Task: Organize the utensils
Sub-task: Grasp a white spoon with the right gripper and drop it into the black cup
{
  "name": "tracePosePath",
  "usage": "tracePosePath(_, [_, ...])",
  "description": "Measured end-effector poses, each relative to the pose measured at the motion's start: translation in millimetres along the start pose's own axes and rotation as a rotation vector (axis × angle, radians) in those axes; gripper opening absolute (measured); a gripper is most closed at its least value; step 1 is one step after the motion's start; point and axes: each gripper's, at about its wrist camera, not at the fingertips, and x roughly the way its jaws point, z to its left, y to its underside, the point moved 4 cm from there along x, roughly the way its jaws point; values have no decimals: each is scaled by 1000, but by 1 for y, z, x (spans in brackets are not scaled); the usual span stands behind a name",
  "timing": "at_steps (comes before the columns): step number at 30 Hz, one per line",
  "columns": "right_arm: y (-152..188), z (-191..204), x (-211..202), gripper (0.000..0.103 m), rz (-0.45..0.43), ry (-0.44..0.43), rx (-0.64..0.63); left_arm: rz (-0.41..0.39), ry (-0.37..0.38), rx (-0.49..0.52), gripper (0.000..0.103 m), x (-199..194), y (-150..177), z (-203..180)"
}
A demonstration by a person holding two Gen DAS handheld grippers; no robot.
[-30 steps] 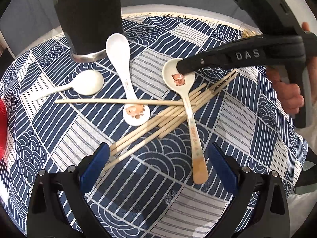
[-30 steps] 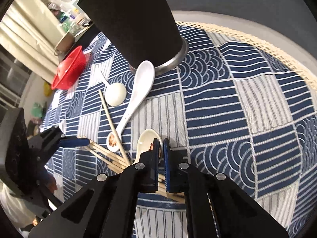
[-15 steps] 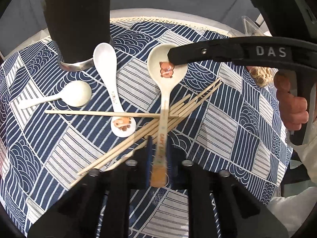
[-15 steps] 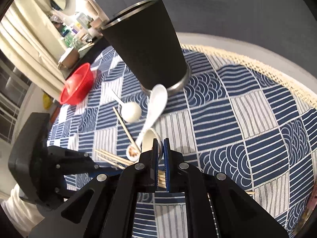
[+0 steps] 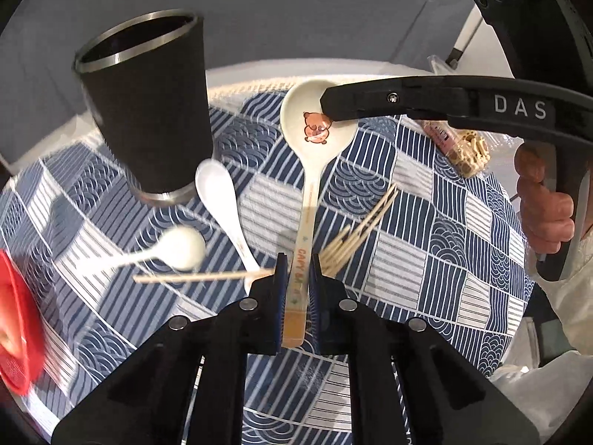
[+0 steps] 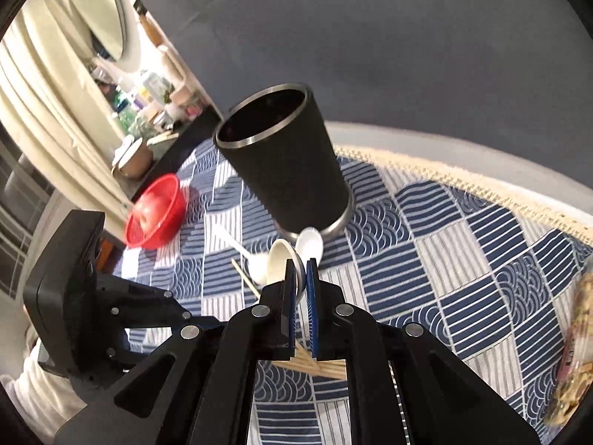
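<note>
So both grippers have the same cream ceramic spoon with the little bear print (image 5: 315,126) right now: the left gripper (image 5: 296,289) is clamped on the orange-tipped end of its handle, and the right gripper (image 6: 302,278) is pinched tight on the rim of its bowl (you can see its black finger reaching in from the right in the left wrist view). The spoon hangs clear above the blue-and-white patterned tablecloth (image 5: 426,259). The tall black cup with a steel rim (image 5: 148,111) stands on the far left, open and upright. A plain white spoon (image 5: 218,193) lies just in front of it, a second white spoon (image 5: 178,250) further left, blurred. Loose wooden chopsticks (image 5: 355,230) lie scattered under the lifted spoon. A red plastic basket (image 6: 157,211) sits at the left edge.
</note>
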Motion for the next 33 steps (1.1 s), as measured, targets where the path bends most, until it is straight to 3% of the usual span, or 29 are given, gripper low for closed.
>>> tracePosePath(12, [-59, 25, -48, 5, -141, 72, -40, -81, -39, 174, 12, -51, -55, 13])
tracePosePath(20, [-109, 48, -68, 5, -224, 157, -104, -156, -16, 226, 12, -82, -97, 39])
tracePosePath(25, [-133, 59, -62, 5, -238, 212, -124, -172, 6, 228, 13, -84, -114, 61])
tracePosePath(33, [-145, 69, -40, 6, -238, 317, -155, -174, 28, 235, 14, -65, -128, 86])
